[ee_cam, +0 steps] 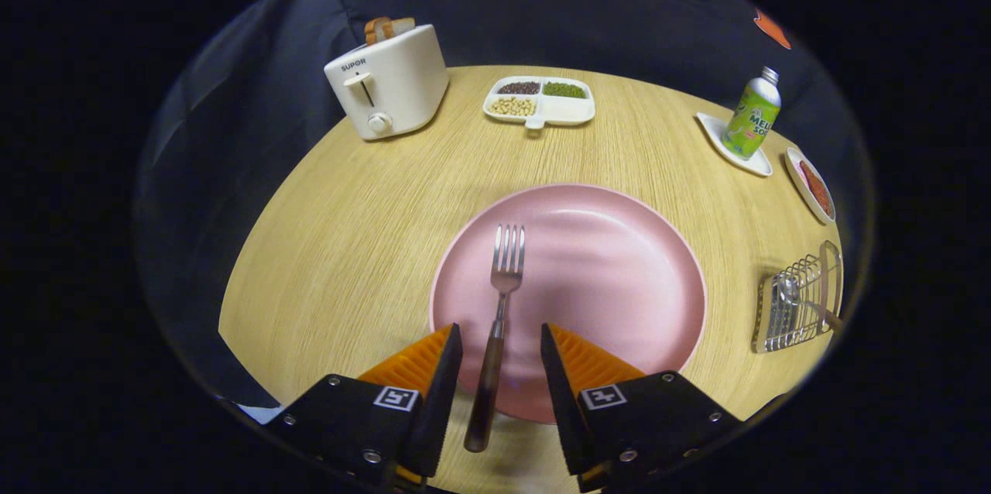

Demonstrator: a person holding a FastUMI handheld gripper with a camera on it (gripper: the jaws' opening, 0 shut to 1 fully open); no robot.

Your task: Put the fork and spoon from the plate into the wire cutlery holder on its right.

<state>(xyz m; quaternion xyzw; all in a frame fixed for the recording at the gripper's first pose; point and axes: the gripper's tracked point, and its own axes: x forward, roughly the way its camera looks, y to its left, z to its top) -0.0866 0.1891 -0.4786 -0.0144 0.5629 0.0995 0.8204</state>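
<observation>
Fork [499, 308] is lying on the pink plate [619, 285], tines pointing away, its dark handle overhanging the near rim and running back between the fingers. Gripper [501, 343] is standing wide, one finger on each side of the handle, neither touching it (no grasp yet).

Step in hand, by my reading: closing on the fork handle. To do it well, the fingers should be coming down level until they straddle the handle just behind the plate rim, where the handle is clear of the plate, then closing squarely across it so the fork is not rolling or tipping. Carrying it afterwards means swinging right, toward the wire cutlery holder [797, 300] standing on the wooden table [348, 231] beside the plate.

Hard to make out: something shiny, likely the spoon, is sitting inside the holder, but distortion is blurring it and I cannot tell for certain. Holder's far side is cut off. Fork's handle end is sitting low between the finger bases, and its height above the table is unclear.
</observation>
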